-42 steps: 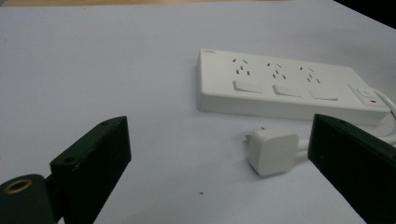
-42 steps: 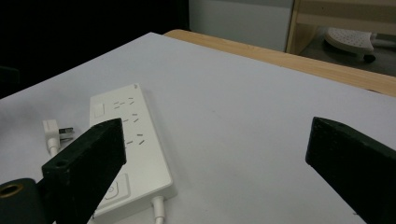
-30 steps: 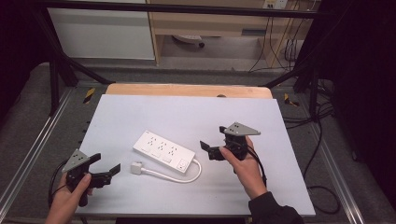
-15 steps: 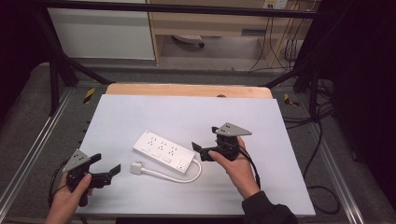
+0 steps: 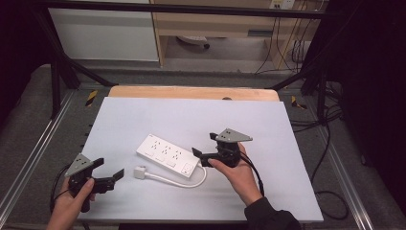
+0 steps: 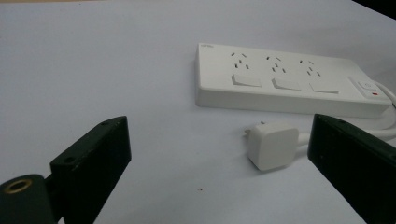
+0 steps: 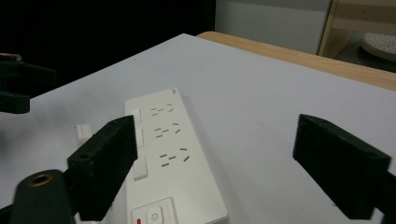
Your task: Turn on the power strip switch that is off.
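White power strip [image 5: 168, 156] lying flat on the white table [image 5: 297, 143], just left of centre in the high view, long axis running from upper left to lower right, switch end at the lower right. Same spot and same angle as in both earlier frames. Thin white cable [image 5: 184, 182] looping out from the switch end, curling back leftward to the square white plug [image 5: 139, 172], resting on the table just below and left of the strip, apart from it, also unmoved.

In the right gripper view, strip [image 7: 170, 158] running up the lower centre of the frame between the two black jaws, nothing touching it, red-marked switch at the bottom edge. In the left gripper view, strip [image 6: 285, 81] at upper right, plug [image 6: 272, 145] at lower right, near the right-hand jaw but clear of it.

Right gripper [image 5: 201, 158] right of centre in the high view, tips hovering at the switch end of the strip; shifted leftward toward it compared with a second ago. Jaws apart, just now narrowing a little, gripping nothing.

Left gripper [image 5: 111, 175] at lower left, same place as before, jaws wide apart, empty, aimed toward the plug.
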The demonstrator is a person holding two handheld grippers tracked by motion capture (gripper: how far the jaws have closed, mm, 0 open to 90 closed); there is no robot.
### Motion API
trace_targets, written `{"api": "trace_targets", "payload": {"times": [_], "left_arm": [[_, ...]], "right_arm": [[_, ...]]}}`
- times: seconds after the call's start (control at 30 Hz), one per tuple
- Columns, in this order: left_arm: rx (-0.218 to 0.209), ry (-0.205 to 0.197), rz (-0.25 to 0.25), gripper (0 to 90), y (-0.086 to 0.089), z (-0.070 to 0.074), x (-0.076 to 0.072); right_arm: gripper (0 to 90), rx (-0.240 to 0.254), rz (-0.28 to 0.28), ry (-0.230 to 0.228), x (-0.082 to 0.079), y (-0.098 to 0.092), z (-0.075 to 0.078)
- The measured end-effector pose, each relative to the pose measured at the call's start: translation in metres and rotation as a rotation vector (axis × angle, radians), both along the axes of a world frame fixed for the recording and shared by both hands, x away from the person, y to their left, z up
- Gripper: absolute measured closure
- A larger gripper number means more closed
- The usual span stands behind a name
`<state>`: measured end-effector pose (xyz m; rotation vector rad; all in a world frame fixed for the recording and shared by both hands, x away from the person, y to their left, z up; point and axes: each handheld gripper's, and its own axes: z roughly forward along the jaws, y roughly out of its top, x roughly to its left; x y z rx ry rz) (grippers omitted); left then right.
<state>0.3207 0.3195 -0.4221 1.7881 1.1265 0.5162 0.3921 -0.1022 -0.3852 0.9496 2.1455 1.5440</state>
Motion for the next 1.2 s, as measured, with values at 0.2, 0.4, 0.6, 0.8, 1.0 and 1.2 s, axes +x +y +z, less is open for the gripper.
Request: {"api": "trace_targets", "payload": {"times": [0.2, 0.4, 0.6, 0.8, 1.0, 1.2], "left_arm": [[0.003, 0.0, -0.001, 6.0, 0.0, 0.0, 0.0], [0.003, 0.0, -0.002, 6.1, 0.0, 0.0, 0.0], [0.006, 0.0, -0.003, 6.1, 0.0, 0.0, 0.0], [0.006, -0.003, -0.004, 6.1, 0.0, 0.0, 0.0], [0.008, -0.002, -0.005, 6.1, 0.0, 0.0, 0.0], [0.009, -0.001, -0.008, 6.1, 0.0, 0.0, 0.0]], "right_arm": [[35.8, 0.004, 0.016, -0.001, 0.0, 0.008, -0.006], [49.5, 0.002, 0.033, -0.002, 0.0, 0.019, -0.012], [62.7, 0.001, 0.044, -0.003, 0.002, 0.025, -0.017], [72.5, 0.006, 0.045, -0.012, 0.003, 0.031, -0.021], [78.3, 0.013, 0.051, -0.013, 0.004, 0.036, -0.025], [82.0, 0.007, 0.064, -0.014, 0.004, 0.041, -0.027]]}}
